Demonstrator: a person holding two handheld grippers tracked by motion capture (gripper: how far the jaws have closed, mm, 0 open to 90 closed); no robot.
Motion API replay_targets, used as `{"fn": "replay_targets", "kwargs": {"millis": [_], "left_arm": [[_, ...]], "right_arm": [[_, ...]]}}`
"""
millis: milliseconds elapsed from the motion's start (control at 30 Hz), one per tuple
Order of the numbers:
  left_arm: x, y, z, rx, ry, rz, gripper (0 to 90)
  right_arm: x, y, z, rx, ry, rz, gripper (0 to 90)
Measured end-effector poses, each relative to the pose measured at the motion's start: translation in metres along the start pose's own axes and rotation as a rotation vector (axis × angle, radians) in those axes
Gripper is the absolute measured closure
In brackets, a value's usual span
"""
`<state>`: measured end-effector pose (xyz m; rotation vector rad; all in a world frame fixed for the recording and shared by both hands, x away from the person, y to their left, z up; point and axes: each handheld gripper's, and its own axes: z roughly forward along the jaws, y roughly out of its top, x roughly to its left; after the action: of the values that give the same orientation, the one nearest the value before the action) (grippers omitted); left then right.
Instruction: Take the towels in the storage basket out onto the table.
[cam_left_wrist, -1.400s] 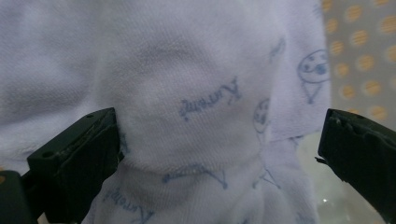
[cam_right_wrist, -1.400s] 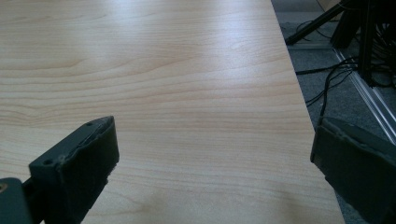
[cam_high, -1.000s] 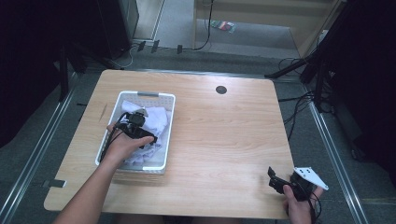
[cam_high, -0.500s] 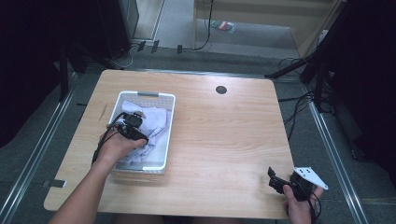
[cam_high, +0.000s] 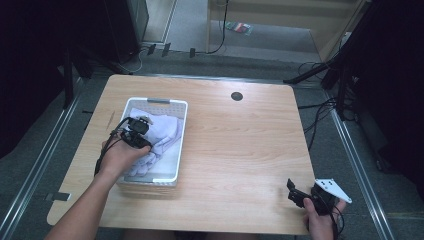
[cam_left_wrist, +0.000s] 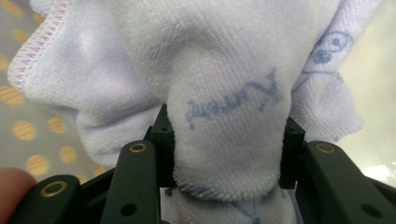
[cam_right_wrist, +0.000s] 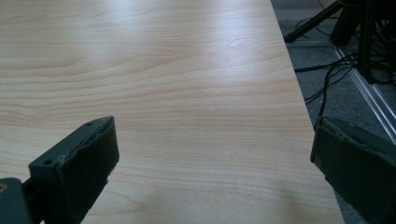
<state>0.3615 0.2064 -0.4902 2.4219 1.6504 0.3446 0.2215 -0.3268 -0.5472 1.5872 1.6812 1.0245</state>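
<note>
A white basket (cam_high: 183, 131) stands on the left part of the wooden table (cam_high: 250, 145) and holds crumpled white cloth (cam_high: 167, 131). My left gripper (cam_high: 143, 122) is down inside the basket, shut on a fold of that white cloth (cam_left_wrist: 224, 70), which bulges between the two black jaws in the left gripper view (cam_left_wrist: 226, 156); the cloth bears faint blue print. My right gripper (cam_high: 292, 193) rests low by the table's front right corner. Its jaws stand wide apart over bare wood (cam_right_wrist: 214, 140), with nothing between them.
A round black grommet (cam_high: 237, 96) sits in the table near its far edge. The table's right edge runs close beside the right gripper, with cables (cam_right_wrist: 327, 88) and a metal rail on the grey floor beyond it. Dark stands flank the table.
The left hand and its gripper have drawn a little to the left and toward the person inside the basket, with the cloth in the jaws. The right gripper has stayed put.
</note>
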Motion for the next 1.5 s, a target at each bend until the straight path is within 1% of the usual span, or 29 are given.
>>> {"fn": "replay_targets", "kwargs": {"millis": [33, 233, 267, 300, 333, 433, 467, 500, 533, 567, 633, 667, 700, 733, 767, 833, 967, 1033, 1233, 1500], "left_arm": [[0.001, 0.000, -0.004, 0.000, -0.004, 0.001, 56.4], [0.009, 0.003, -0.030, -0.050, -0.003, 0.000, 56.3], [0.011, 0.004, -0.035, -0.054, -0.014, 0.002, 56.3], [0.011, 0.004, -0.040, -0.064, -0.013, -0.003, 56.3], [0.012, 0.004, -0.044, -0.067, -0.012, 0.003, 56.2], [0.015, 0.006, -0.056, -0.089, -0.018, 0.002, 56.2], [0.015, 0.007, -0.059, -0.091, -0.018, 0.002, 56.1], [0.014, 0.009, -0.065, -0.101, -0.008, 0.009, 56.0], [0.014, 0.009, -0.065, -0.101, -0.008, 0.009, 56.0], [0.015, 0.010, -0.068, -0.105, -0.008, 0.016, 56.0], [0.014, 0.013, -0.076, -0.117, -0.013, 0.011, 56.0], [0.013, 0.015, -0.079, -0.119, -0.012, 0.019, 55.9], [0.012, 0.016, -0.081, -0.128, -0.010, 0.015, 55.9], [0.011, 0.019, -0.085, -0.129, -0.015, 0.024, 55.9], [0.009, 0.021, -0.088, -0.139, -0.013, 0.025, 55.8], [0.005, 0.025, -0.093, -0.146, -0.010, 0.031, 55.8], [-0.004, 0.034, -0.106, -0.165, -0.022, 0.044, 55.6], [-0.009, 0.039, -0.111, -0.168, -0.020, 0.054, 55.6], [-0.024, 0.051, -0.124, -0.187, -0.029, 0.082, 55.5], [-0.045, 0.066, -0.136, -0.213, -0.038, 0.115, 55.4]], "right_arm": [[0.000, 0.000, 0.000, 0.000, 0.000, 0.000, 1.1], [0.000, 0.000, 0.000, 0.001, -0.001, -0.001, 1.1], [0.000, 0.000, 0.000, 0.002, -0.003, -0.003, 1.1], [0.000, 0.000, 0.000, 0.003, -0.004, -0.002, 1.1], [0.000, 0.000, 0.000, 0.002, -0.004, -0.003, 1.1], [0.000, 0.000, 0.000, 0.003, -0.005, -0.002, 1.1], [0.001, 0.000, 0.000, 0.003, -0.006, -0.002, 1.1], [0.001, 0.000, 0.000, 0.003, -0.007, -0.004, 1.1], [0.001, 0.000, 0.000, 0.003, -0.007, -0.004, 1.1], [0.001, 0.000, 0.000, 0.004, -0.007, -0.003, 1.1], [0.001, 0.000, 0.000, 0.003, -0.007, -0.004, 1.1], [0.001, 0.000, 0.000, 0.003, -0.006, -0.004, 1.1], [0.001, 0.000, 0.000, 0.003, -0.005, -0.002, 1.1], [0.000, 0.000, 0.000, 0.003, -0.006, -0.003, 1.1], [0.001, 0.000, 0.000, 0.003, -0.006, -0.004, 1.1], [0.001, 0.000, 0.000, 0.004, -0.005, -0.004, 1.1], [0.000, 0.000, 0.001, 0.003, -0.004, -0.004, 1.1], [0.001, 0.000, 0.001, 0.006, -0.005, -0.006, 1.1], [0.001, 0.000, 0.001, 0.006, -0.003, -0.006, 1.1], [0.001, 0.000, 0.001, 0.008, -0.001, -0.006, 1.1]]}}
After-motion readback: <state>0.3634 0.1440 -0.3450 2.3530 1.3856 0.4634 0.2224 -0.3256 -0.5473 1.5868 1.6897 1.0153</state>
